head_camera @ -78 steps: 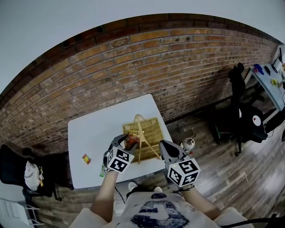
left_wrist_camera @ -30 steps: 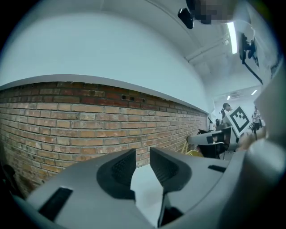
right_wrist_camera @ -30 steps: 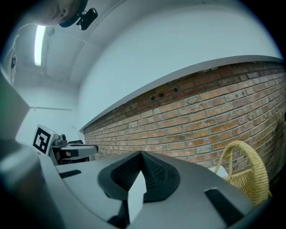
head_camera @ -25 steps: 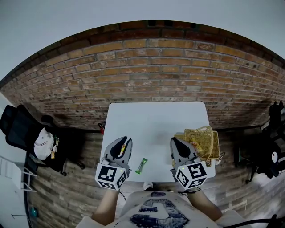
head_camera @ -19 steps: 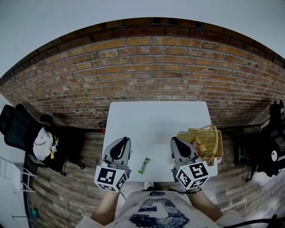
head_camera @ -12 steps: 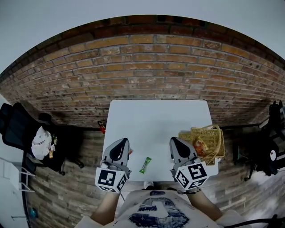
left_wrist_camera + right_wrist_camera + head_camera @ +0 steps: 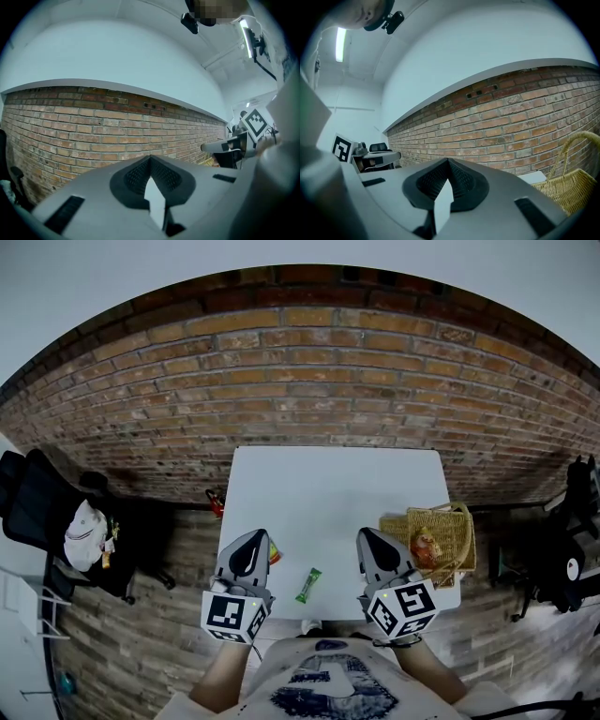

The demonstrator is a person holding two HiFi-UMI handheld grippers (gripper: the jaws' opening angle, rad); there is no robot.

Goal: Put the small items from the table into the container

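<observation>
The white table (image 7: 328,488) holds a small green packet (image 7: 308,585) near its front edge. A straw basket (image 7: 459,538) sits at its right side. A tiny red thing (image 7: 273,553), maybe another packet, lies at the left.

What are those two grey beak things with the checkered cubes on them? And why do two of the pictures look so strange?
They are grabbing tools, not a robot. A person holds one in each hand: the left gripper and the right gripper. Each has two jaws that pinch like tongs.

The head view comes from a camera on the person's head, looking down. The two gripper views come from small cameras riding on the tools. They look along the jaws, so you see grey jaws up close and a brick wall behind.

On the white table lie a green wrapper and, beside the left gripper, a small red-and-yellow packet. A woven basket sits at the table's right edge with small things inside. Both tools have their jaws together and hold nothing.
</observation>
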